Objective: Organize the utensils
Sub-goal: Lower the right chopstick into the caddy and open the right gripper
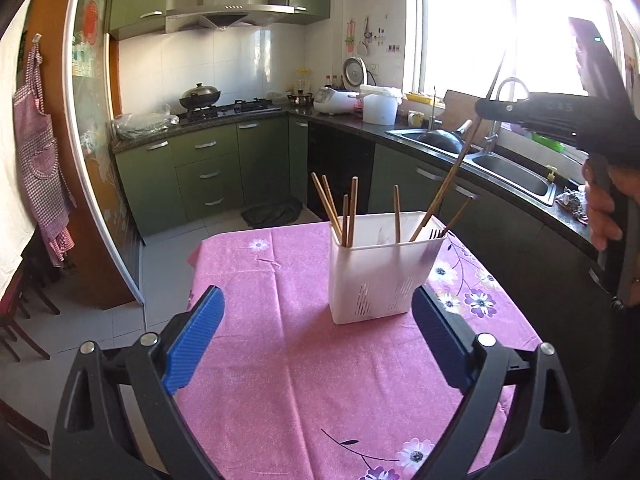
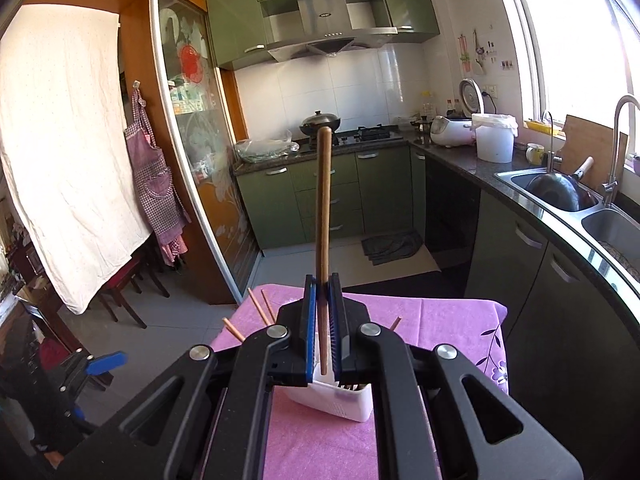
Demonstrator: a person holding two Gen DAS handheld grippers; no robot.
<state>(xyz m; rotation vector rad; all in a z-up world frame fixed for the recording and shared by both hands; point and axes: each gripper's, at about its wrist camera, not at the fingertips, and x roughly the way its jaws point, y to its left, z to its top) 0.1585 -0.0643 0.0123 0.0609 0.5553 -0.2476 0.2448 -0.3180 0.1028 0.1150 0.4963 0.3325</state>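
Right wrist view: my right hand-held gripper [image 2: 322, 320] is clamped tight on a long wooden chopstick [image 2: 323, 208], held near upright above the white holder [image 2: 340, 400]. Left wrist view: my left hand-held gripper [image 1: 316, 336] gapes wide w/ nothing btwn the pads, low over the pink-clothed surface [image 1: 280, 360], holder [image 1: 380, 276] just ahead w/ several chopsticks [image 1: 352, 210] already standing inside. Step, I judge: dropping this stick in. Next: line tip over an opening, lower, let go.
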